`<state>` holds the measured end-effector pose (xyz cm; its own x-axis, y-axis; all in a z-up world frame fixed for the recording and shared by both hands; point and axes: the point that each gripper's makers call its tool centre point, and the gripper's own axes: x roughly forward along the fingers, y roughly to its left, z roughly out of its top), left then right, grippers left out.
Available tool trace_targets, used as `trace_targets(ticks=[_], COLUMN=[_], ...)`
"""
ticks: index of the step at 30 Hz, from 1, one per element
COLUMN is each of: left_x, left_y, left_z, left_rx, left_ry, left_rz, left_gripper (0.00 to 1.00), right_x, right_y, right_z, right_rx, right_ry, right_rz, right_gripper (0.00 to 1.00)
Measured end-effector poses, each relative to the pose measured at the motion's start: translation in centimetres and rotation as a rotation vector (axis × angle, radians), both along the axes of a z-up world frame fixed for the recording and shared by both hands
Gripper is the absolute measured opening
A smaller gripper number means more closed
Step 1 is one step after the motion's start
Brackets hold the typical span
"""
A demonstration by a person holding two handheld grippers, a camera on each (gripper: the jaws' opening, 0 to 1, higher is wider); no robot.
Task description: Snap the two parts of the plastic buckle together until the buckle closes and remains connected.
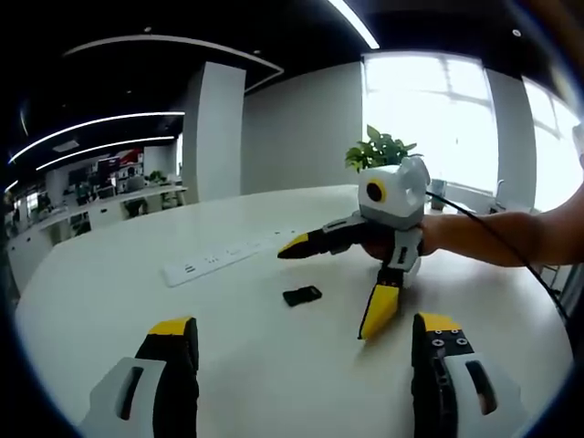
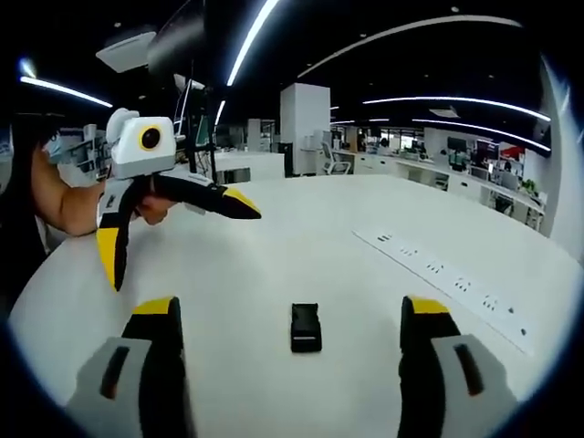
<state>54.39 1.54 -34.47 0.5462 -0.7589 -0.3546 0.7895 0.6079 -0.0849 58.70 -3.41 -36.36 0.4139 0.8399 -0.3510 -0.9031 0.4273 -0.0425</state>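
In the left gripper view, the left gripper (image 1: 306,342) is seen with its two black, yellow-tipped jaws spread wide apart and nothing held between them. A small black plastic buckle (image 1: 302,295), flat and rectangular, lies on the smooth white table (image 1: 109,310) ahead of the jaws, touching neither. Beyond it, the right gripper (image 1: 333,287) is held by a hand (image 1: 388,245); its tapered jaws are splayed wide and empty, one pointed down close to the tabletop near the buckle. A long white power strip (image 1: 224,258) lies flat further back, and a leafy green plant (image 1: 379,149) rises behind the gripper's glossy white housing.

In the right gripper view, the right gripper (image 2: 292,338) is shown fully open, with the buckle (image 2: 306,328) lying on the matte table (image 2: 301,237) between its jaw tips, apart from both. Whether the buckle's two parts are snapped together cannot be told. The left gripper (image 2: 178,237) is raised at the left, jaws wide and empty, gripped by a hand (image 2: 146,208). The power strip (image 2: 447,278) runs diagonally at the right.
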Motion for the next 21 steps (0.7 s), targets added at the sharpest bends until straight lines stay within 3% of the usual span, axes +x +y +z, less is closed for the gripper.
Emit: trace_targets(ticks=[21], left_x=[-1.5], left_y=[1.0], left_z=[1.1], left_rx=[0.002], left_ry=[-0.008], left_rz=[0.02], left_gripper=[0.99], right_x=[-0.9], right_y=[-0.7], right_z=[0.1], right_rx=[-0.011], right_ry=[-0.015], right_rz=[-0.062], right_gripper=[1.0])
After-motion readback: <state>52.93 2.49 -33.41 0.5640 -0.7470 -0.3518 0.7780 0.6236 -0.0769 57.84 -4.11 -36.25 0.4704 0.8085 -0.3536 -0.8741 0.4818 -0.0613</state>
